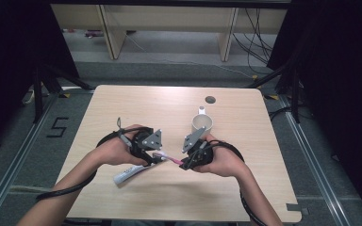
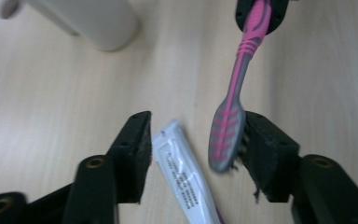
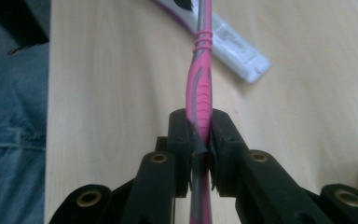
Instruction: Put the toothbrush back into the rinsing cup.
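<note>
The toothbrush (image 3: 200, 88) was being handed over: the right gripper (image 3: 200, 140) was clamped on its handle, while the left gripper (image 2: 193, 140) stood open, the brush head against one jaw. The toothbrush hung above the table's (image 1: 122, 108) six-o'clock edge; next, I judged, it needed carrying toward the cup (image 1: 201, 124) at one o'clock.

tabletop (image 1: 122, 108): pale wood-grain laminate, matt, smooth. toothbrush (image 2: 235, 100): moulded plastic, pink with grey rubbery-looking ribbed inlays, slight sheen. toothpaste tube (image 2: 184, 175) just beside the toothbrush head: soft white plastic, glossy, printed, crimped flat end. mug (image 1: 201, 123) beyond the toothbrush: cream, smooth, looks ceramic, low gloss. left hand-held gripper (image 2: 193, 140) and right hand-held gripper (image 3: 199, 128): black matt plastic jaws, rough layered finish, brass-coloured metal inserts; grey matt plates on top.
</note>
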`<state>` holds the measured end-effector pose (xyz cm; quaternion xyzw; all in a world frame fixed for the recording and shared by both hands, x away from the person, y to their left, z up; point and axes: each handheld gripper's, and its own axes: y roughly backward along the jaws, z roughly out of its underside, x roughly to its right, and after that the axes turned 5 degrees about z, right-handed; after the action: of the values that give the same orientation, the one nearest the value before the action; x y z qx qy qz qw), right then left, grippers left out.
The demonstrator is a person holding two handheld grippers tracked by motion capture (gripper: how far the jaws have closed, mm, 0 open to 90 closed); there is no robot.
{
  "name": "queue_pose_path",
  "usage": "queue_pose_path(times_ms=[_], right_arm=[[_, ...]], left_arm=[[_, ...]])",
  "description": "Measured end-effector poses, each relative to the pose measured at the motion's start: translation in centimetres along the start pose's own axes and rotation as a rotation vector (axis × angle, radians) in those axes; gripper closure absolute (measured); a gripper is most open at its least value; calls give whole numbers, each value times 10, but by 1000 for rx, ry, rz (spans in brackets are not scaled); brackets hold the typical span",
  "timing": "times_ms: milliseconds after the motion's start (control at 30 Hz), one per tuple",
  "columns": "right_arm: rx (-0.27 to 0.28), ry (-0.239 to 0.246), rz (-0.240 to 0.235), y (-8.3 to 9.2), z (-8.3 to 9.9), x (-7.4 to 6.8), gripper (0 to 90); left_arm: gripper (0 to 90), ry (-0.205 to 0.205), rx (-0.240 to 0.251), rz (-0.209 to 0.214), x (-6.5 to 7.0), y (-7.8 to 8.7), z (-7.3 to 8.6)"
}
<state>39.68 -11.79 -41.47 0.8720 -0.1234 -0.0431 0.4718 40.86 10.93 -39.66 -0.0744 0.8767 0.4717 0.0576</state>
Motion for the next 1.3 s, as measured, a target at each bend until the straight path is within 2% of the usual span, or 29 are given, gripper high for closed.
queue_pose_path(times_ms=[67,133,167,200,233,267,300,333,367,467,567,667,733,800,833,867,900,1000,1067,1100,1267,1300], right_arm=[[40,-7,47,4,4,3,808],[74,-58,112,11,10,4,809],[98,-62,133,13,11,6,810],[122,-86,154,15,14,6,810],[166,-109,193,19,17,7,811],[189,-124,221,21,19,8,812],[234,-127,248,24,22,10,813],[266,-148,272,26,23,10,814],[337,-174,313,27,25,10,815],[487,-236,377,27,27,9,820],[547,-258,397,22,26,6,829],[575,-266,390,16,23,1,831],[600,-273,387,12,20,-3,831],[623,-262,396,11,18,-3,832],[630,-272,368,10,17,-5,832],[628,-282,374,10,17,-6,832],[645,-271,393,9,16,-6,832],[657,-288,366,8,15,-7,832],[654,-288,371,9,15,-8,832],[648,-310,372,8,15,-10,832],[669,-309,377,6,14,-10,832],[682,-293,370,6,13,-9,833]], left_arm=[[389,55,77,-65,0,9,7],[368,88,132,-100,0,15,14],[352,120,170,-115,0,17,18],[342,172,230,-144,0,20,25],[342,203,260,-152,-1,21,29],[346,263,322,-160,-1,20,34],[351,299,352,-162,-1,20,37],[356,358,411,-159,-1,18,41],[363,405,456,-147,-1,16,44],[370,492,592,-121,-2,9,44],[373,570,716,-70,-3,6,37],[379,611,777,-8,-4,1,27],[406,623,800,26,-4,-2,20],[442,647,830,52,-5,-5,13],[461,658,842,60,-6,-6,10],[470,661,848,69,-6,-7,8],[495,662,856,75,-7,-7,7],[544,673,886,79,-8,-9,3],[569,675,890,80,-9,-10,3],[597,677,909,72,-10,-10,1],[676,672,922,74,-12,-10,-1],[688,673,929,72,-12,-9,-2]])
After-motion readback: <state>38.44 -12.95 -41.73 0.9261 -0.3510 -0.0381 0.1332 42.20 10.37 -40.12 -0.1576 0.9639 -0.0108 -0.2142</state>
